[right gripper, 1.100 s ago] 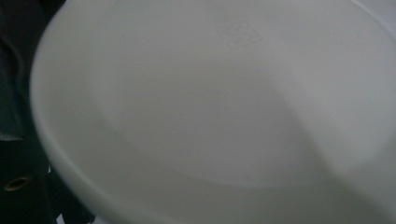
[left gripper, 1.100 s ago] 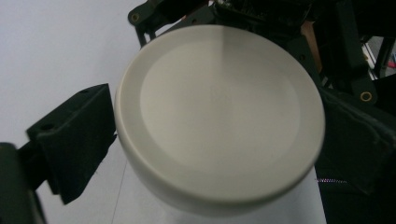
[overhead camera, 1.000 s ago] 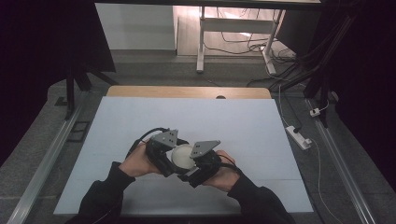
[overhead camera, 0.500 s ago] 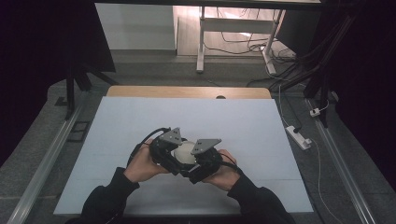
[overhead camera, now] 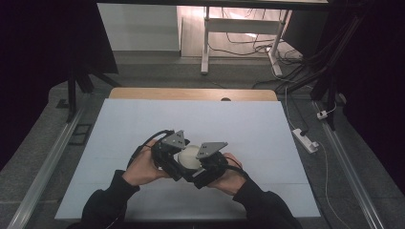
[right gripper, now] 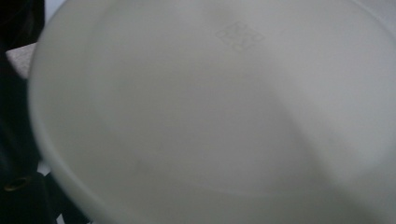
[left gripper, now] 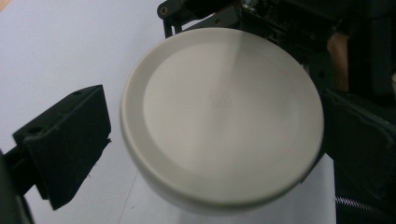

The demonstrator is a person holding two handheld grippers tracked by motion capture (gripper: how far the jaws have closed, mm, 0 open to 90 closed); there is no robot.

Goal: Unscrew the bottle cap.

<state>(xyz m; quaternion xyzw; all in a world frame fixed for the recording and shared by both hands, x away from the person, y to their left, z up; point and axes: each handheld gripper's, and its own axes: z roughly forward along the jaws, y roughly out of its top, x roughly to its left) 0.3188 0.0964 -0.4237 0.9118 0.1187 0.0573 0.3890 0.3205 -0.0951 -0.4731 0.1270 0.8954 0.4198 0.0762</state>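
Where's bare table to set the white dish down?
Free: the mat on the far side, up to the wooden strip, plus both side margins. Crowded: near centre, where left tool and right tool meet around the white dish, forearms behind.

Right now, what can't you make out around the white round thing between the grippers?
- High view: most of the white round piece, covered by both grippers' plates.
- Left gripper view: whether the left fingers touch it; a gap shows on one side.
- Right gripper view: the right grip, hidden by the blurred piece.
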